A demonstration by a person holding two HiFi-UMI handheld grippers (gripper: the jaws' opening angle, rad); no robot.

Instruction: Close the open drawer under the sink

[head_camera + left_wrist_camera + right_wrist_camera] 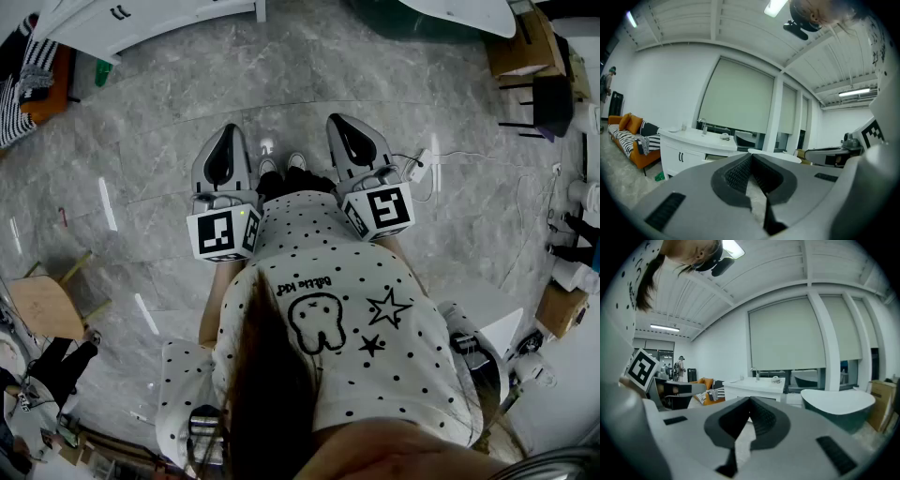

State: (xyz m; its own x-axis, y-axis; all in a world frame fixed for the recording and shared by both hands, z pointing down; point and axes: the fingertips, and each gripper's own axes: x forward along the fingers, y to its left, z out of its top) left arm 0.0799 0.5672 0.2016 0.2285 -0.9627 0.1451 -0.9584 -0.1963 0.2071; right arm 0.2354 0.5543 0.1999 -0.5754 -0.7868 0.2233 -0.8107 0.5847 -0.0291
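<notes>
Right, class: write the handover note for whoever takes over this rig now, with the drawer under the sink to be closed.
Left tongs: shut, empty.
Right tongs: shut, empty.
Sink cabinet stands across the floor, well out of reach; its drawer looks pulled out.
Done: nothing yet, drawer untouched.
Left: walk over and push the drawer shut.

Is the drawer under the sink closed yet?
Not yet. Done: nothing, the drawer sticks out of the white sink cabinet across the room. In hand: nothing, the left gripper and right gripper are both shut and empty. Left: walk over and push the drawer in.
</notes>
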